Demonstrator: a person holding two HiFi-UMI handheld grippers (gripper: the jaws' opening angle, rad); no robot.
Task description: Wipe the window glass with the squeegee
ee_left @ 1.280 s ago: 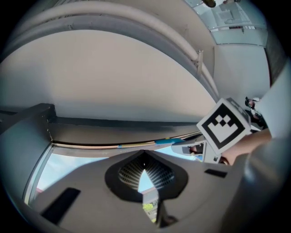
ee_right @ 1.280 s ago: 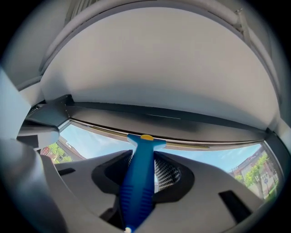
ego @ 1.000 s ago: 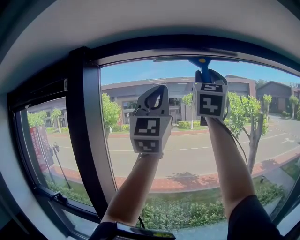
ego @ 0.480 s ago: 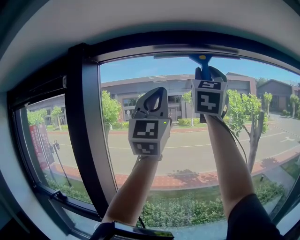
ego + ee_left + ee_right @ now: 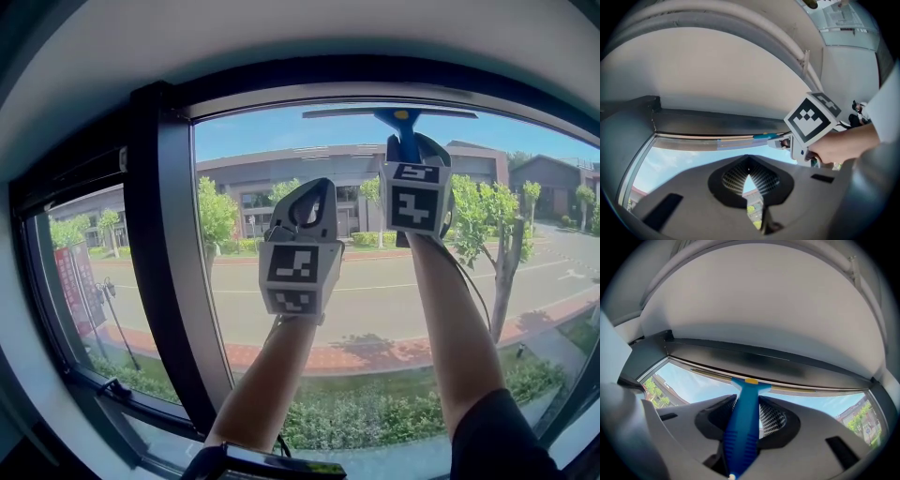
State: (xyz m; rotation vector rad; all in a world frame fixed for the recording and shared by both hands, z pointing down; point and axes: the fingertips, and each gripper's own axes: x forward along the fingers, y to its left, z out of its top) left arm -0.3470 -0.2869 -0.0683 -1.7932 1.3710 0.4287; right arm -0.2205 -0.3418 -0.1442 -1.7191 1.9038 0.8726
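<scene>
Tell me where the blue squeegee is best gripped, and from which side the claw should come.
Grip the squeegee by its ribbed blue handle, coming from below. The blade lies level across the top of the window glass and the handle hangs straight down from it. The right claw is shut on it this way.

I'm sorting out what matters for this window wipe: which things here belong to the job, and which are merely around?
In the job: blue-handled squeegee, blade near the pane's top edge; large window glass; right gripper, shut on the handle.
Merely around: left gripper, shut and empty; dark vertical frame post; narrow side pane.
</scene>
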